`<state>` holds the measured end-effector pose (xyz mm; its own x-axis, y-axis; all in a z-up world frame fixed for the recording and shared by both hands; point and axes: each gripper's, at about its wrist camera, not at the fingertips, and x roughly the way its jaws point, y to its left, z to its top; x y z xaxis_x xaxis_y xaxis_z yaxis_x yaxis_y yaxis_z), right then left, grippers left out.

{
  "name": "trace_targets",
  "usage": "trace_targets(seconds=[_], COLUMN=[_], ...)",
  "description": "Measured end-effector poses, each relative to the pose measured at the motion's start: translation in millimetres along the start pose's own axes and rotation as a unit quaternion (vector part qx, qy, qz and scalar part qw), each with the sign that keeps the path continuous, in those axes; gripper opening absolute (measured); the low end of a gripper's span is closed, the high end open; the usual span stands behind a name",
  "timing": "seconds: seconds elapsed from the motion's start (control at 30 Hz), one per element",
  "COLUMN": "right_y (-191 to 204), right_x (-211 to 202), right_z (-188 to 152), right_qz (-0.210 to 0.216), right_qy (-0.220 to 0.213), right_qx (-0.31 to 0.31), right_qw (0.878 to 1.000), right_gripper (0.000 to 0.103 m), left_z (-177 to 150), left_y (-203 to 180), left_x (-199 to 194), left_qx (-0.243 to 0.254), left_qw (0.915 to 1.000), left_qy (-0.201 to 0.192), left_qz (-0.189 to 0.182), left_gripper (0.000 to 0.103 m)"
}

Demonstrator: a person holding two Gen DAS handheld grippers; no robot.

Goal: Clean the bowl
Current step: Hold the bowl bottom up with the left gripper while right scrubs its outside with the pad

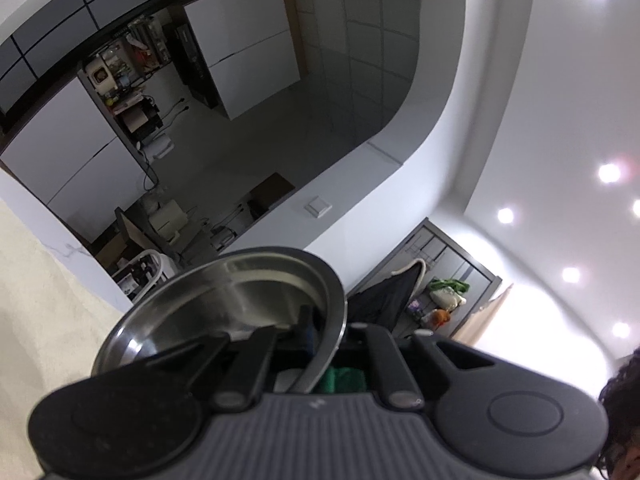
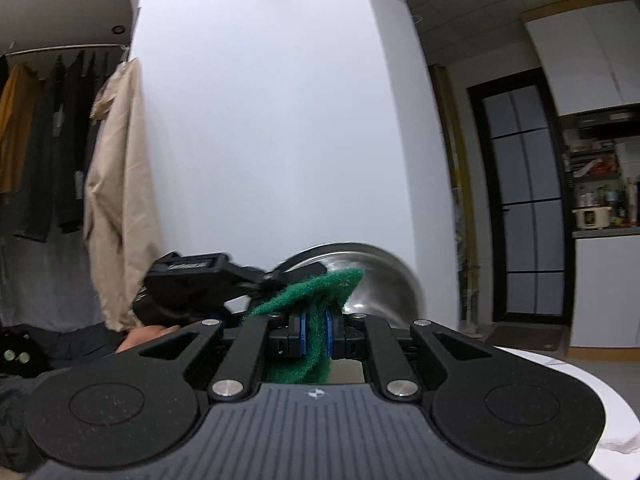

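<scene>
Two grippers are at work, both raised off the table. In the left wrist view the left gripper (image 1: 320, 338) has its jaws pressed together on the rim of the steel bowl (image 1: 224, 312), one finger inside the bowl and the other outside it, so the bowl is held tilted with its shiny inside facing the camera. A scrap of green shows just below the rim. In the right wrist view the right gripper (image 2: 314, 334) pinches a green scouring pad (image 2: 316, 296) between its blue pads, and the pad's upper edge lies against the outer wall of the bowl (image 2: 376, 280). Coats (image 2: 116, 200) hang on a rail at the left.
</scene>
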<state>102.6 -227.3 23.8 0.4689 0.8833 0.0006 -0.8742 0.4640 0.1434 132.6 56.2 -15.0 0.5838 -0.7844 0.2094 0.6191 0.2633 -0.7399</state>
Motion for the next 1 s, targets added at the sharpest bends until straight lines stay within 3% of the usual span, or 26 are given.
trace_targets(seconds=[0.33, 0.53, 0.77, 1.0], right_y=[17.1, 38.4, 37.5, 24.1], right_x=[14.6, 32.3, 39.1, 44.2], right_z=[-4.2, -11.4, -20.4, -29.2], right_qz=[0.042, 0.061, 0.051, 0.007], right_qy=[0.02, 0.072, 0.111, 0.138], right_qx=[-0.018, -0.063, -0.073, -0.062], right_qw=[0.999, 0.994, 0.99, 0.989], right_gripper=[0.01, 0.01, 0.01, 0.01], left_z=[-2.1, -2.7, -4.3, -6.4], left_y=[-1.3, -5.5, -5.4, -7.4], left_x=[4.1, 2.0, -4.7, -9.1], left_qx=[-0.002, -0.006, -0.023, -0.034], left_qw=[1.0, 0.9996, 0.9979, 0.9956], left_qy=[0.002, -0.007, -0.016, -0.025], left_qz=[-0.006, -0.027, -0.058, -0.083], left_gripper=[0.007, 0.007, 0.007, 0.007])
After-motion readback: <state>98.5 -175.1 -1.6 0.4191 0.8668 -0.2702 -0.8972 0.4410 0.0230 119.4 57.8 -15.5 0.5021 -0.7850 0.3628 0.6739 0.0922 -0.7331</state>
